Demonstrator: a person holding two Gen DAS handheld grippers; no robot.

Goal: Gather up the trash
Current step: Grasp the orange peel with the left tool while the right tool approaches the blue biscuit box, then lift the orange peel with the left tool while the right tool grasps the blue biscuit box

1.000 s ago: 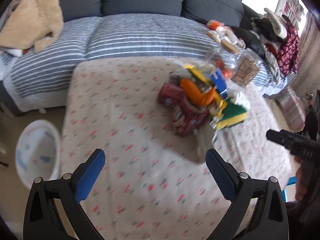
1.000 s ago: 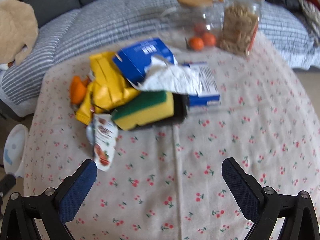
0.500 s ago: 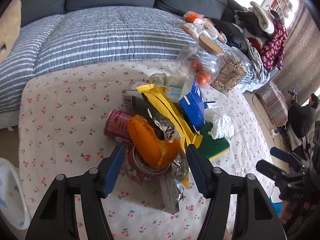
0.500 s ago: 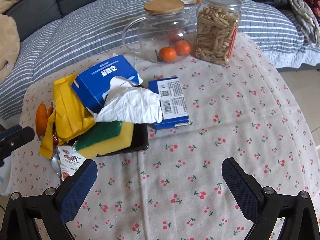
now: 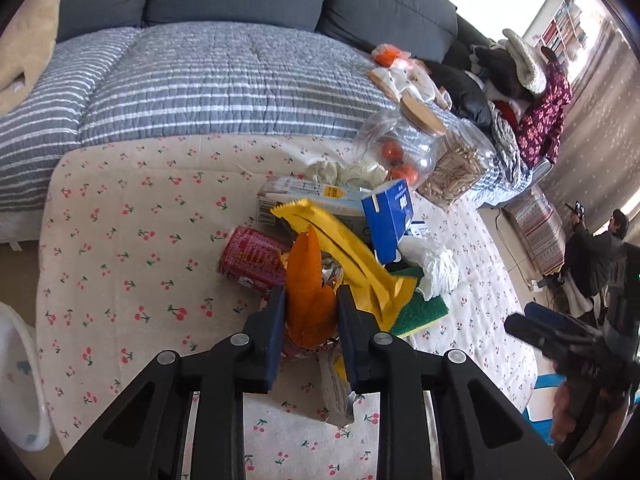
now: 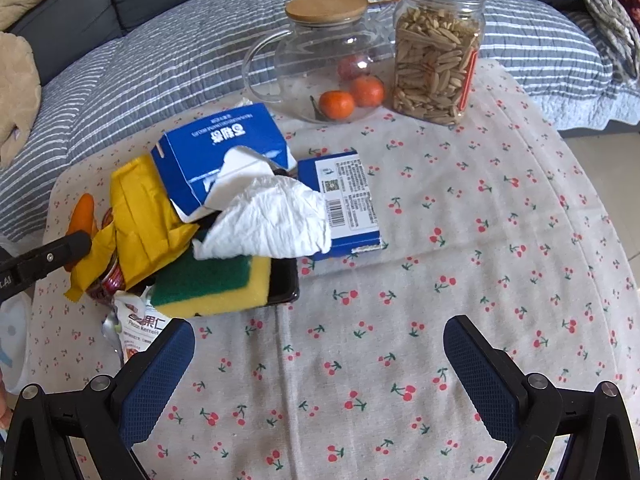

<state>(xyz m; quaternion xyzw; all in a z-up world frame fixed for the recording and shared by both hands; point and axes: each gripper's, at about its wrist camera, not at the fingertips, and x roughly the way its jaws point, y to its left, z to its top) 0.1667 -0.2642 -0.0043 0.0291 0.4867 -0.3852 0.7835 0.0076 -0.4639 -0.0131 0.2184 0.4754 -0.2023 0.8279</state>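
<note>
A heap of trash lies on the cherry-print tablecloth [image 6: 440,280]. In it are a yellow wrapper [image 5: 352,248], a red can [image 5: 252,258], a blue carton [image 6: 224,148], a crumpled white tissue [image 6: 272,216] and a green-and-yellow sponge [image 6: 216,284]. A piece of orange peel [image 5: 308,280] stands up at the near side of the heap. My left gripper [image 5: 311,294] has its jaws closing, and both pads touch the peel. My right gripper [image 6: 318,344] is open over bare cloth in front of the heap, with nothing between its fingers.
A glass teapot [image 6: 320,60] with tangerines and a jar of seeds [image 6: 436,52] stand at the table's far side. A flat blue box [image 6: 348,200] lies beside the heap. A white bin [image 5: 16,380] sits on the floor, left. Behind is a quilt-covered sofa [image 5: 224,72].
My left gripper moved forward to the heap and its wide jaws narrowed around the orange peel. My right gripper shifted at first, then held still, open as before.
</note>
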